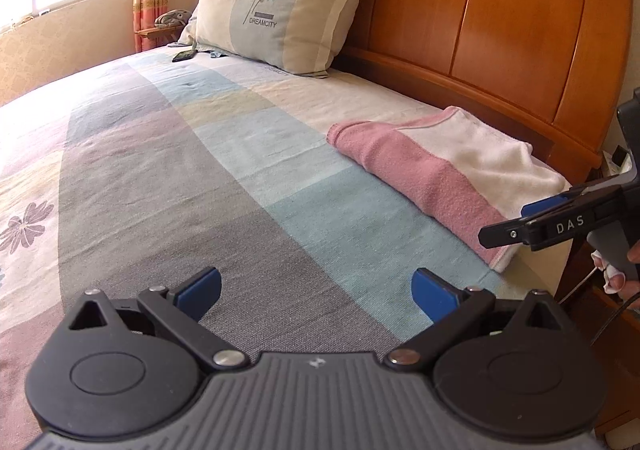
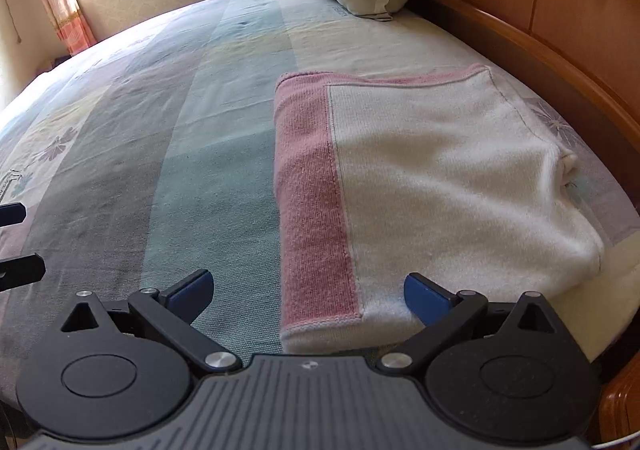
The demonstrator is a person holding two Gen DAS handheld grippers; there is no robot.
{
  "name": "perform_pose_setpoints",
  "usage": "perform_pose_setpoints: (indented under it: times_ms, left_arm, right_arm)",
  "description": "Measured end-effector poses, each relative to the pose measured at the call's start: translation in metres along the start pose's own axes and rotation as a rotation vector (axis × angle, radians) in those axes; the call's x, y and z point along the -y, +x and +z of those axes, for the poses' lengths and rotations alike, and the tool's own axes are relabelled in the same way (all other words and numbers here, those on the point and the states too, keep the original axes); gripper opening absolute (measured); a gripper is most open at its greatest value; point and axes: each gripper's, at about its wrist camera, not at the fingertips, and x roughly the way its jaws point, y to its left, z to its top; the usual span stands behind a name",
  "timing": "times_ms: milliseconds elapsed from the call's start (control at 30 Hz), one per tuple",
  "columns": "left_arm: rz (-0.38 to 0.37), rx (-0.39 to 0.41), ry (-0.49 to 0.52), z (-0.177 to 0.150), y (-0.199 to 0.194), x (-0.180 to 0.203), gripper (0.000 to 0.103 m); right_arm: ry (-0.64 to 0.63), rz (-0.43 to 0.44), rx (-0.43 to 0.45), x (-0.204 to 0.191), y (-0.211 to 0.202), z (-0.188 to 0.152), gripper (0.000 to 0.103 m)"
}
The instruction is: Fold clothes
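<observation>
Black linkages, blue fingers (image 1: 202, 288), silver screws, "DAS" marking.

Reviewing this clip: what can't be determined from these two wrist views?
- Towel: its layer count; the near edge sits behind the right gripper in the right wrist view.
- Dark flat object beside the pillow: too small to identify in either view.
- Left gripper: open over the bedspread.

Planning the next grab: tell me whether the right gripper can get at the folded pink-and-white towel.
Probably yes: the right gripper is open, its jaws framing the folded pink-and-white towel's near edge, with nothing between.
</observation>
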Motion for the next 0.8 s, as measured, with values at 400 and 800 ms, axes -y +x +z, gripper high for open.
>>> perform_pose_setpoints:
  times_ms: [400,800]
  left_arm:
    - [-0.025,0.059,0.038,0.001,-0.042,0.025,0.101]
    - [-0.005,0.115,0.093,-0.008,-0.089,0.058,0.102]
  right_arm:
    - [0.078,-0.074,0.030,-0.025,-0.066,-0.026,0.103]
    - [0.087,-0.083,0.066,-0.053,-0.122,-0.066,0.103]
